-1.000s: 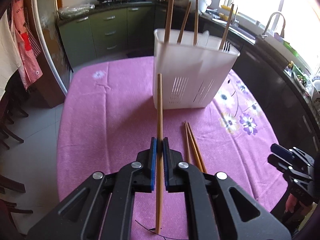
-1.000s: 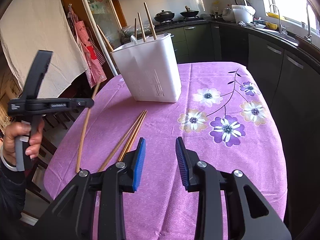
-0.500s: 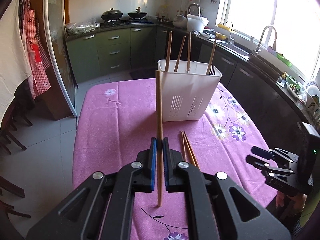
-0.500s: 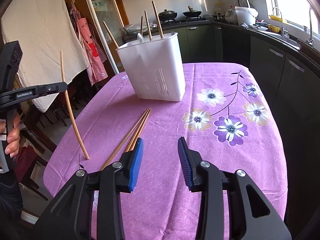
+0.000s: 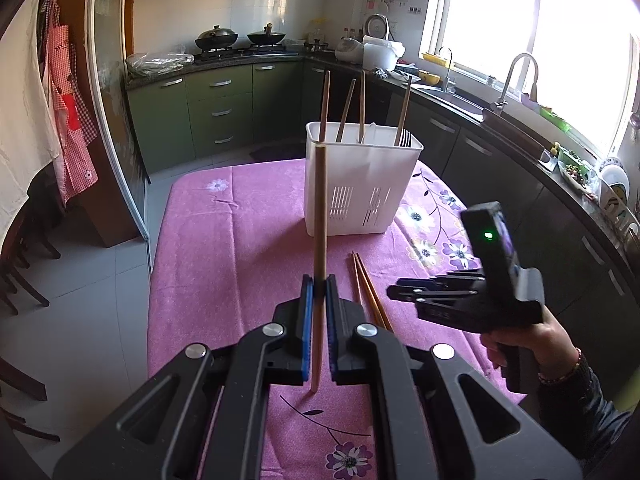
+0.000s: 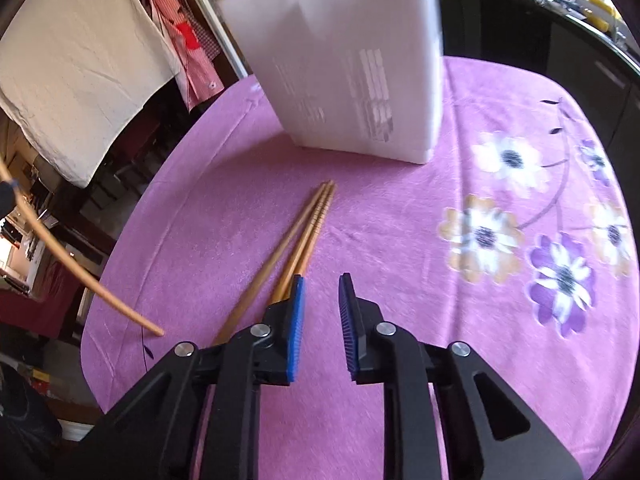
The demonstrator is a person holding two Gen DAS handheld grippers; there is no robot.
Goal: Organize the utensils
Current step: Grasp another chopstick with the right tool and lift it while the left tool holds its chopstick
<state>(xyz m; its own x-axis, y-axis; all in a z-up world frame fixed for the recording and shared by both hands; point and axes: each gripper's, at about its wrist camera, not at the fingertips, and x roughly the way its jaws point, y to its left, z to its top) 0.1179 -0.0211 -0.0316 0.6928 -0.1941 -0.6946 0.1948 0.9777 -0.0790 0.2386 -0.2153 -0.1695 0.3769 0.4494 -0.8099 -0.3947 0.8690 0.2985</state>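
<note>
My left gripper is shut on a wooden chopstick, held upright above the table in front of the white utensil holder. Several chopsticks stand in that holder. A few loose chopsticks lie side by side on the cloth, also seen as loose chopsticks in the left wrist view. My right gripper hangs low over their near ends, just to their right. Its jaws are closing with nothing between them. The right gripper appears in a person's hand. At the left curves the held chopstick.
The table wears a purple flowered cloth, and its rounded edge drops off at the left. Dark kitchen cabinets with a sink run along the right. Chairs and hanging cloths stand to the left.
The left gripper has risen and drawn back from the holder with the chopstick. The right gripper has dropped forward onto the loose chopsticks, and its jaws have narrowed.
</note>
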